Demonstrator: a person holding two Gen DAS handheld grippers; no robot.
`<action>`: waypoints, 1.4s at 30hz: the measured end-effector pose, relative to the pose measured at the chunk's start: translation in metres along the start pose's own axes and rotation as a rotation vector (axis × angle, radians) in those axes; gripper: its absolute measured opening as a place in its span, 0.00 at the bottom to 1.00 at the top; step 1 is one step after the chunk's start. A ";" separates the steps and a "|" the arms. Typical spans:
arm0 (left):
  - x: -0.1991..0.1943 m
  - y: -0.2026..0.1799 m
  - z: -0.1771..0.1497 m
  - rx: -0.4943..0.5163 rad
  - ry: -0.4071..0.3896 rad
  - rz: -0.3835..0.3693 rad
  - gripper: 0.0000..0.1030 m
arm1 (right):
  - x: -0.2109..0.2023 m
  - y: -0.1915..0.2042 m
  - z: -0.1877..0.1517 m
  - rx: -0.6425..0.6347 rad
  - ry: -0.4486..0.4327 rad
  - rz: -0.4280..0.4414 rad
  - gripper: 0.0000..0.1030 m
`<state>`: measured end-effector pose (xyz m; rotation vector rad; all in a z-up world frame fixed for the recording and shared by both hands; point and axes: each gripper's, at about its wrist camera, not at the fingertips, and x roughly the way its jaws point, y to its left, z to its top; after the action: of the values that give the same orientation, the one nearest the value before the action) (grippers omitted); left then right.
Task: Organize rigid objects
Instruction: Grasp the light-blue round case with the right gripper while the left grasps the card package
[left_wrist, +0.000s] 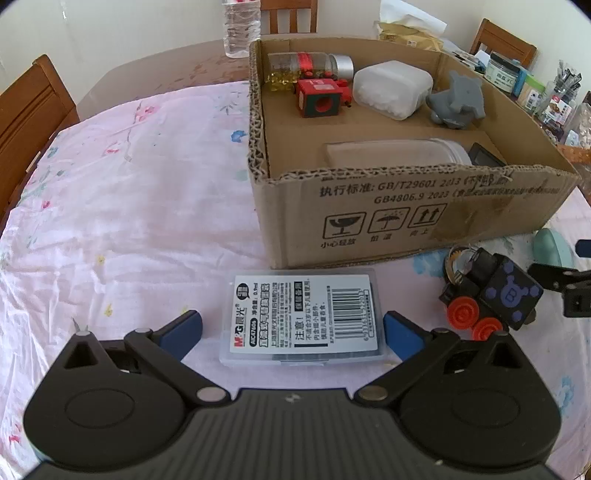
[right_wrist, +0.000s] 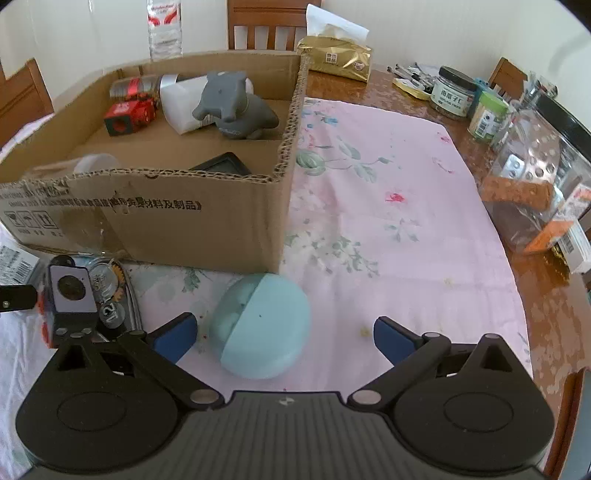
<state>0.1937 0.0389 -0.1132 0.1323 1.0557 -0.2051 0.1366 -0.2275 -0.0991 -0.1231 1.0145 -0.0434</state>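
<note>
The box's (left_wrist: 406, 206) front wall hides most of the clear jar (left_wrist: 399, 153) and the black item (left_wrist: 485, 155) behind it. The water bottle (right_wrist: 164, 29) is cut off by the top edge. Jar labels (right_wrist: 453, 96) are too small to read.

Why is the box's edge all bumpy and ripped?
The cardboard box has had its top cut off roughly, so the rim is ragged with corrugation showing. Inside, the pill bottle lies tipped on its side.

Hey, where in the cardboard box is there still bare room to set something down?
The cardboard box has bare floor in its middle, between the red block and the clear jar lying along the near wall. The far wall is crowded: pill bottle, white container, grey toy.
</note>
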 end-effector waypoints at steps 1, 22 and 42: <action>0.001 0.000 0.000 0.002 0.000 -0.001 1.00 | 0.000 0.000 0.000 0.004 -0.003 -0.002 0.99; -0.001 0.004 0.003 0.037 -0.003 -0.034 0.91 | -0.007 -0.006 -0.003 -0.012 -0.040 0.054 0.78; 0.003 0.004 0.007 0.038 -0.010 -0.036 0.88 | -0.009 -0.004 -0.002 -0.039 -0.029 0.074 0.65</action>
<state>0.2023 0.0412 -0.1123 0.1466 1.0453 -0.2584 0.1299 -0.2313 -0.0921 -0.1209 0.9904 0.0457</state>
